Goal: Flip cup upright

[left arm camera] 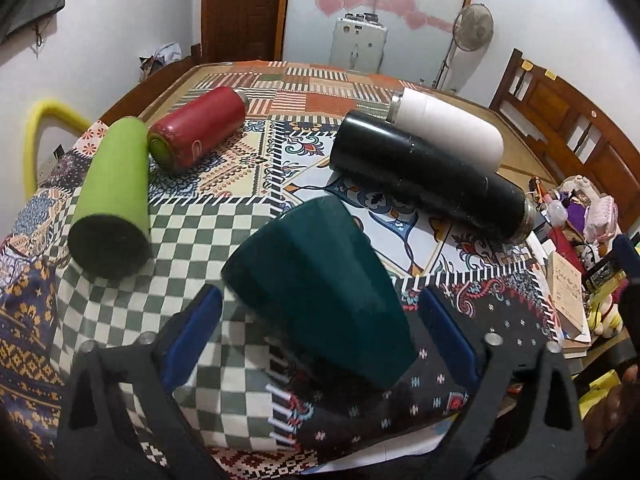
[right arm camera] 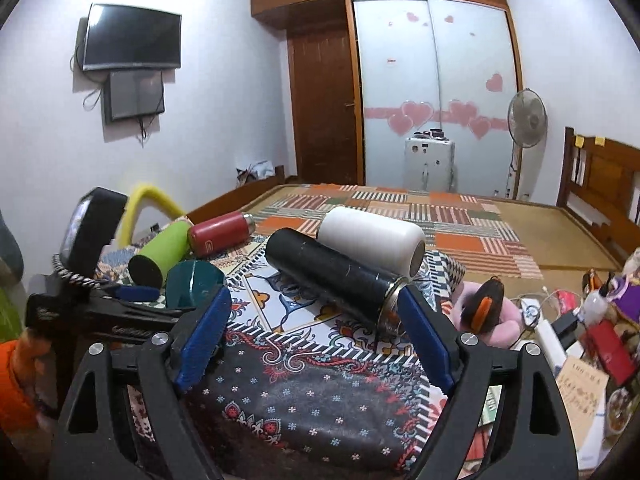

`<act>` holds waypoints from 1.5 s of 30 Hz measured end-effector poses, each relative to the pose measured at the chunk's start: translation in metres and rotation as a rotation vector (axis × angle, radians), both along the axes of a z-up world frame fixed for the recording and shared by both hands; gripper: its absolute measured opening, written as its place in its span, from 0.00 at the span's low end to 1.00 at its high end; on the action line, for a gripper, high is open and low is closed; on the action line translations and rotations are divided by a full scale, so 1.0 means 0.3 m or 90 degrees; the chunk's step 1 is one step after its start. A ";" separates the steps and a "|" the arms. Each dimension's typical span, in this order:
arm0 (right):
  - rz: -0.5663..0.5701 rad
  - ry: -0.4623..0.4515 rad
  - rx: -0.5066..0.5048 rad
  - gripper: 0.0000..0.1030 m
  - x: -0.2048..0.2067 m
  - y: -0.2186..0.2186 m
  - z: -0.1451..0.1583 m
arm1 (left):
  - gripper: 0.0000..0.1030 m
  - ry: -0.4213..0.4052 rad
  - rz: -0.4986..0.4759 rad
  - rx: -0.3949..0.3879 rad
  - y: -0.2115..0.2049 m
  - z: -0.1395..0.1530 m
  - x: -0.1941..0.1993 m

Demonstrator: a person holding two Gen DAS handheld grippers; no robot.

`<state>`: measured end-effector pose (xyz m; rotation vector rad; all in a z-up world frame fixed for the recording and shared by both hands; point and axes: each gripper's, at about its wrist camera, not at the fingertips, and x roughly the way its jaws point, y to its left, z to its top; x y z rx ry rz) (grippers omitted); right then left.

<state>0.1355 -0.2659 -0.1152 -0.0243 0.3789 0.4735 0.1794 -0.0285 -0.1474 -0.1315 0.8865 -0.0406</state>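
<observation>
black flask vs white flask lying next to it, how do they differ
The long black metal flask is slimmer and longer than the stubbier white rounded flask. The black one lies nearer the right gripper, the white one behind it. Both lie on their sides, touching, on the patterned cloth.

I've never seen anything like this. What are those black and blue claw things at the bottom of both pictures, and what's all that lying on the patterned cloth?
They are hand-held grippers, one in each of a person's hands, each carrying a wide-angle camera that looks out along its jaws. One picture comes from the left gripper, the other from the right gripper. Five drinking vessels lie on their sides on the patterned cloth: a dark green cup, a lime green bottle, a red bottle, a black flask and a white bottle. Nothing is held: both pairs of jaws stand open, the left ones on either side of the dark green cup.
</observation>
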 end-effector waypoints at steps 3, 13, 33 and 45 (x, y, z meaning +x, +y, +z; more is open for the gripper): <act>0.006 0.006 0.015 0.81 0.001 -0.012 -0.014 | 0.94 0.000 0.000 0.011 -0.012 0.002 0.028; 0.014 0.018 0.025 0.81 0.017 -0.026 -0.037 | 0.74 0.017 -0.035 0.024 -0.029 -0.014 0.104; 0.038 0.018 0.030 0.81 0.012 0.039 -0.003 | 0.73 -0.054 -0.073 0.035 0.004 0.068 0.009; 0.043 0.011 0.042 0.82 0.011 0.073 0.018 | 0.72 -0.091 -0.071 0.028 0.032 0.099 0.013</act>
